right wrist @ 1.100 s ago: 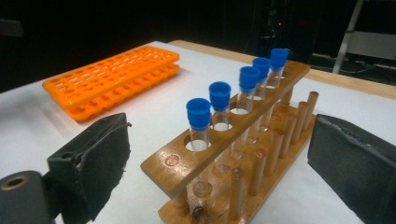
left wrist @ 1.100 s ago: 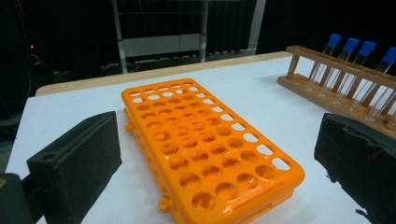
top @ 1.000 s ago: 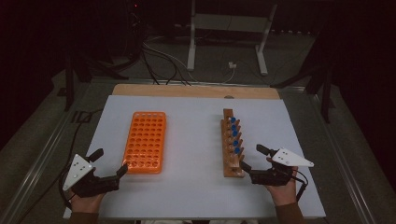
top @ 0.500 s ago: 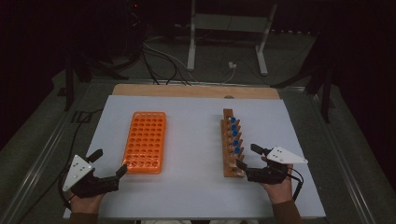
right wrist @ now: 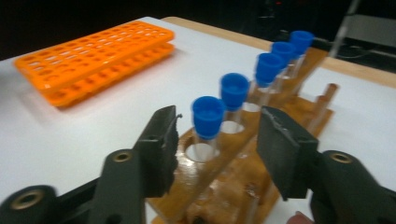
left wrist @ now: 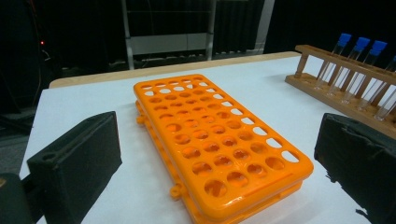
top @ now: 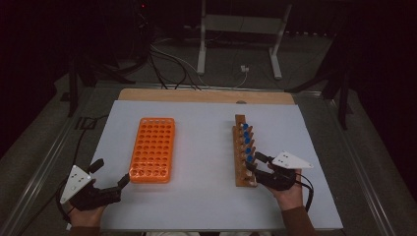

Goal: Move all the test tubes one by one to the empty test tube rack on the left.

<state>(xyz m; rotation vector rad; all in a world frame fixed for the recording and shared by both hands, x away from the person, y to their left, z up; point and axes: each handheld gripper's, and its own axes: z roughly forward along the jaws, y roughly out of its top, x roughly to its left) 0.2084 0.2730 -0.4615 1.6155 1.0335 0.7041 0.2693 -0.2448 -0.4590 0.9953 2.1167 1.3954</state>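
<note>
A wooden rack (top: 241,169) on the right of the white table (top: 201,196) holds several clear tubes with blue caps (top: 247,140). My right gripper (top: 254,162) is at the rack's near end. In the right gripper view its jaws have just been closing around the nearest blue-capped tube (right wrist: 208,117), and a gap remains on both sides, so my right gripper (right wrist: 217,140) is open. An empty orange rack (top: 153,149) lies to the left. My left gripper (top: 110,173) stands open just short of the near end of the orange rack (left wrist: 215,144).
The table's wooden far edge (top: 206,96) borders a dark floor with cables and a metal stand (top: 236,39). Metal rails run along both table sides. White surface lies open between the two racks and in front of them.
My right gripper has edged in to the wooden rack's near end and its jaws have narrowed around the nearest tube. The left gripper has stayed put.
</note>
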